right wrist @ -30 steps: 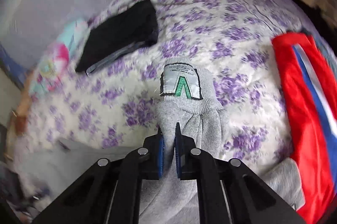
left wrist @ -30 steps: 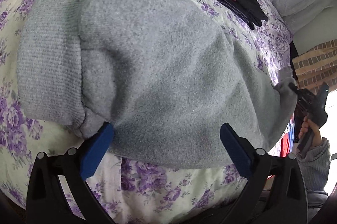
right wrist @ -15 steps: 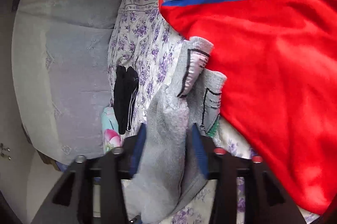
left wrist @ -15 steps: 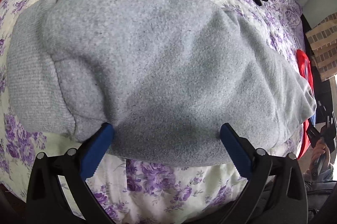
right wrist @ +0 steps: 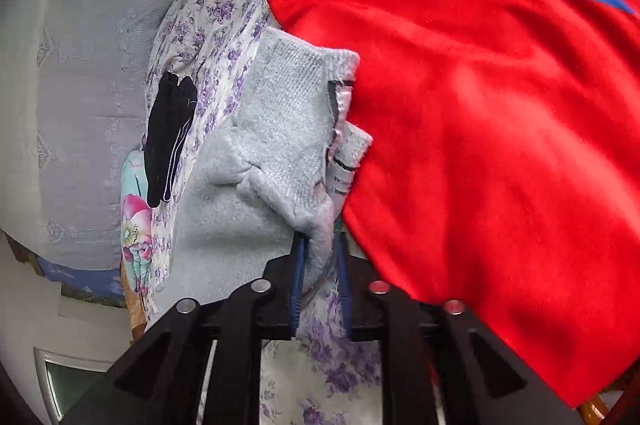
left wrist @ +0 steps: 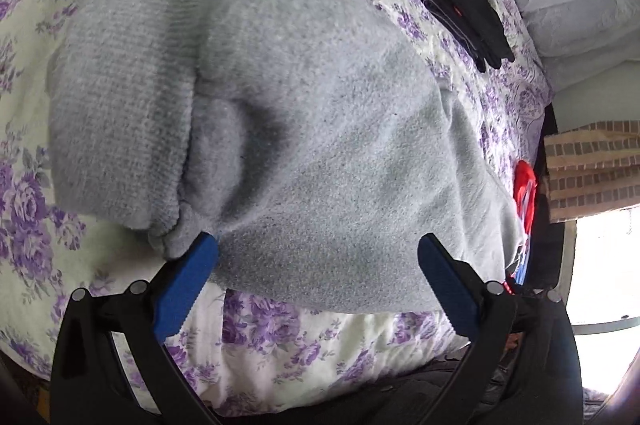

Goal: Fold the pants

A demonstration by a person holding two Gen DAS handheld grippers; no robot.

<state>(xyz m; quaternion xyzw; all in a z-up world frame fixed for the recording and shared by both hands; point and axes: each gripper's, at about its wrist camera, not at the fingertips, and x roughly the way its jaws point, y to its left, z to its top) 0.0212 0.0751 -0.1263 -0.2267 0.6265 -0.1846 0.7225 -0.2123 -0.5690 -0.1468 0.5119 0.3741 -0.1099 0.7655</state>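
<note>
Grey fleece pants (left wrist: pixel 312 129) lie on the floral bed, with the ribbed band (left wrist: pixel 120 105) at the left of the left wrist view. My left gripper (left wrist: pixel 318 261) is open, its blue pads at the near edge of the pants, with the cloth lying between and past them. In the right wrist view the pants (right wrist: pixel 276 153) end in a ribbed edge with a label. My right gripper (right wrist: pixel 320 253) is shut on a fold of that grey cloth.
A red, blue and white garment (right wrist: pixel 480 105) lies right against the pants' end. Folded black clothing (left wrist: pixel 460 1) sits farther back on the purple-flowered bedspread (left wrist: pixel 280 329). A pale pillow (right wrist: pixel 80 85) is behind it. A window is at the right.
My right gripper opened around the pants' end half a second ago and has closed on it again. The left view has shifted; the ribbed band now shows more fully at the left.
</note>
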